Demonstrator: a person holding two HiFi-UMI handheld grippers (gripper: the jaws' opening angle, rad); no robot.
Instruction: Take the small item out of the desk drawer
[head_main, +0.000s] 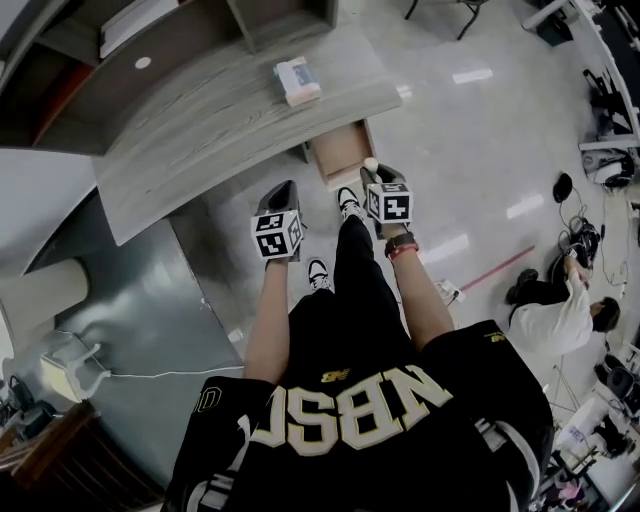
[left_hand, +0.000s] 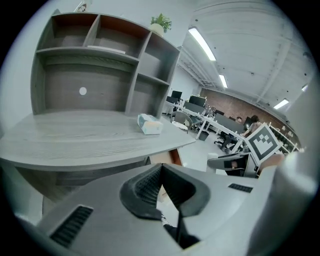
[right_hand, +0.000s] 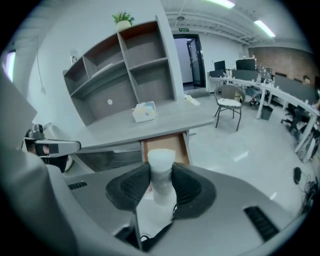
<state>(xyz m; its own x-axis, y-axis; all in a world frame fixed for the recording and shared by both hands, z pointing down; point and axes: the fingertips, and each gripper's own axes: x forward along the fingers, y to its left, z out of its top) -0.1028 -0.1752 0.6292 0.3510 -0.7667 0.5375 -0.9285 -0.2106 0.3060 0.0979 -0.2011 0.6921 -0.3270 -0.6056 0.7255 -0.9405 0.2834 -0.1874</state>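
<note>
Clamping a small white cylinder (right_hand: 161, 159) near its jaw tips, right gripper (right_hand: 161, 172) risks it tipping loose; left gripper (left_hand: 161, 169) pressed together, empty.

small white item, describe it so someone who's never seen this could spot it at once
Find the grey curved desk with its wooden drawer pulled open. Just in front of the drawer, the right hand-held gripper clamps a small white cylinder; the left hand-held gripper beside it is shut and empty.

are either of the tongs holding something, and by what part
The right tongs grip a small white cylindrical item around its middle, and its top pokes out beyond them. The left tongs are shut with nothing between them.
</note>
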